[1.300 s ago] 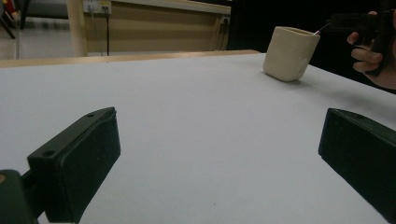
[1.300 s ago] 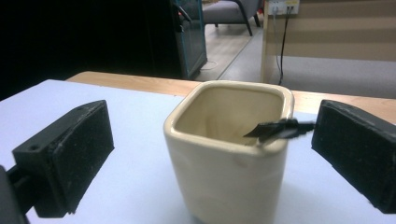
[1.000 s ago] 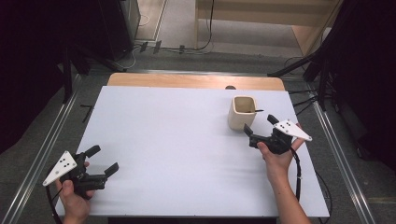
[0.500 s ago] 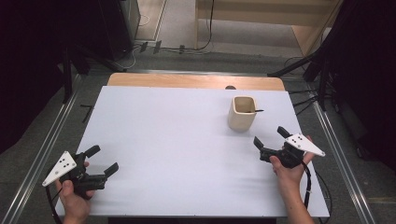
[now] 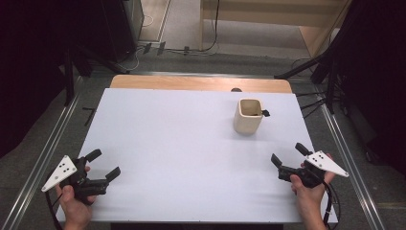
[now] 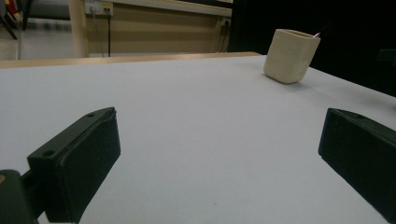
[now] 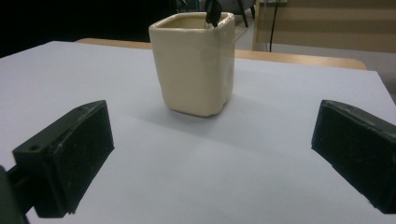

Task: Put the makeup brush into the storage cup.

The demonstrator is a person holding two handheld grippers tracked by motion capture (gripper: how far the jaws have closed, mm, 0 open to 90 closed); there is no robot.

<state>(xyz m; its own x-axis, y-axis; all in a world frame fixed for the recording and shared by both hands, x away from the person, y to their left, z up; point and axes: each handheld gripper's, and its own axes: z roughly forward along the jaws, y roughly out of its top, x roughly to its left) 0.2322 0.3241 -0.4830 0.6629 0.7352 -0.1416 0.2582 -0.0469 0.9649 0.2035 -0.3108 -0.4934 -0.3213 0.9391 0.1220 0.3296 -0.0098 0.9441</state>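
While I hold both tools low over the white table (image 5: 182, 143), the right gripper (image 5: 289, 155) is released at about four o'clock, jaws wide and empty, facing the cream cup (image 5: 249, 116) at one o'clock. My left gripper (image 5: 104, 164) sits released at eight o'clock.

Cream cup (image 5: 249, 117); white table (image 5: 177, 143), wood-toned far edge; black hand-held gripper (image 5: 289, 158) jaws.

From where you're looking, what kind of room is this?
Probably a lab or recording workspace: a bare white table framed by metal rails, cables on the floor, and one cream cup set out for two hand-held grippers.
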